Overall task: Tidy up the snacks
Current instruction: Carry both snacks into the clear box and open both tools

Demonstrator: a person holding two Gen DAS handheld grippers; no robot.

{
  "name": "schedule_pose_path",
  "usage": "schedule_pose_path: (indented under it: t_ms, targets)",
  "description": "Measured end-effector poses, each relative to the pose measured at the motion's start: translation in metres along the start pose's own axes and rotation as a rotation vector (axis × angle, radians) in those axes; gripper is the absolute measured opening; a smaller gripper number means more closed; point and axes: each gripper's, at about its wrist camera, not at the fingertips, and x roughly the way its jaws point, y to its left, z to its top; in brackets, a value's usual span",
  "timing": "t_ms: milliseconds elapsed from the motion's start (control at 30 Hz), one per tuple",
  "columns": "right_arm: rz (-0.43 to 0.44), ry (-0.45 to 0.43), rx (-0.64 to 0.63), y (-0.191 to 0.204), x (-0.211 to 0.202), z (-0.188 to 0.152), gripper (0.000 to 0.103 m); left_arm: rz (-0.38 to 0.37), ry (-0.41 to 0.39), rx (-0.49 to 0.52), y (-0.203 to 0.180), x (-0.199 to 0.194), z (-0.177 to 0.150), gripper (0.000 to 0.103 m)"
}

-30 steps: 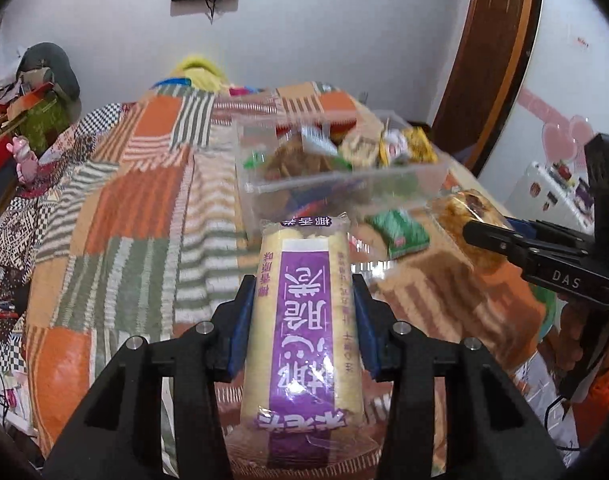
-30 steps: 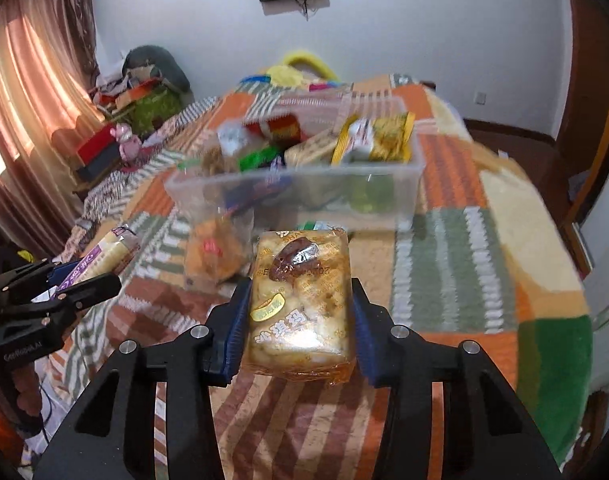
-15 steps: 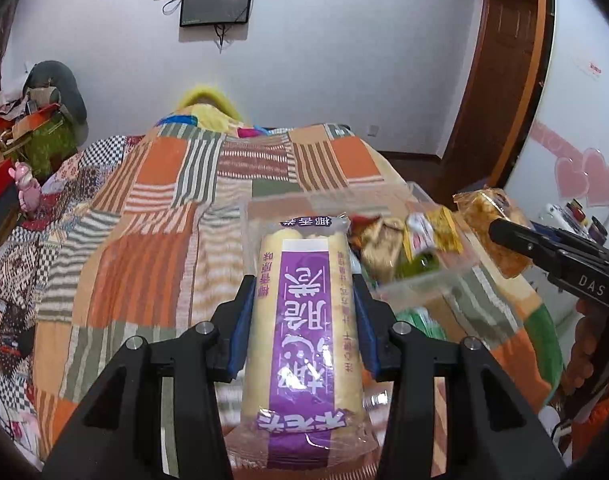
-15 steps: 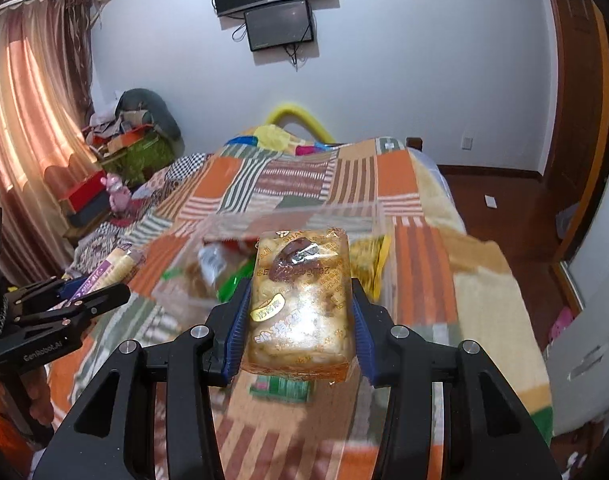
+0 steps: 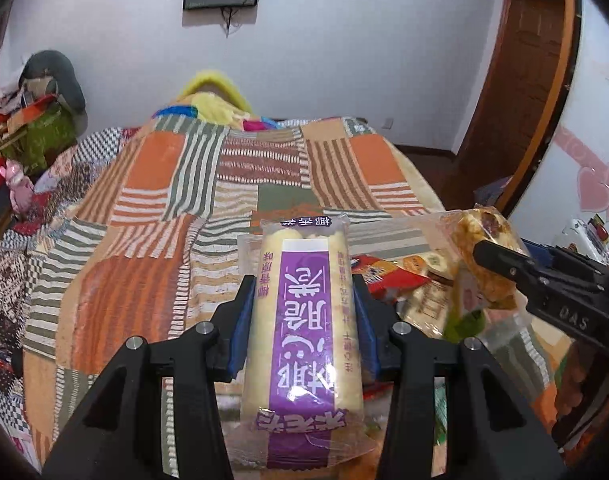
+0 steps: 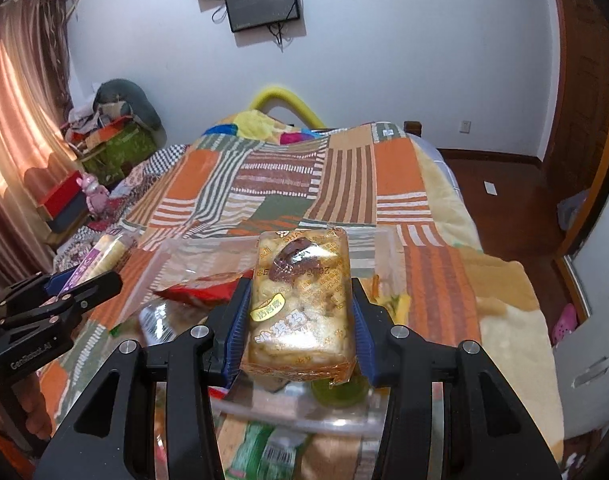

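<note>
Left gripper (image 5: 302,312) clamping purple-labelled roll pack (image 5: 304,332), long axis pointing forward; right gripper (image 6: 300,320) clamping golden pastry pack (image 6: 300,300) lengthwise above clear bin (image 6: 388,248)

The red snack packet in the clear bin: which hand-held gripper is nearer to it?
Hard to call. The red snack packet lies just left of the right hand-held gripper and just right of the left hand-held gripper; each holds its own snack.

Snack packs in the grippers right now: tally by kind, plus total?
Long cream roll pack with purple label, in the left gripper: 1
Clear-wrapped golden puffed-rice cake pack, in the right gripper: 1
Total held: 2
Both hang above the clear plastic bin; its contents are too blurred to count.
</note>
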Motion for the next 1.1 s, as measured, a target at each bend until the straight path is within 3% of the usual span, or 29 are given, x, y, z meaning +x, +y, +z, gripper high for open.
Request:
schedule_pose_path:
  t_ms: [167,433,833,1100]
  targets:
    - [0.02,0.045,-0.012,0.005,0.017,0.001,0.042,-0.002,0.037,-0.021,0.003,0.026,0.006,0.045]
    - [0.01,0.07,-0.069,0.013,0.029,0.003,0.043,-0.011,0.05,-0.009,-0.003,0.033,0.006,0.045]
    - [0.001,-0.007,-0.111,0.016,-0.012,0.002,0.051,-0.027,-0.022,0.028,-0.018,-0.016,0.002,0.056]
    - [0.039,-0.042,-0.097,0.008,-0.047,-0.014,0.055,-0.043,-0.039,0.053,-0.02,-0.057,-0.025,0.063]
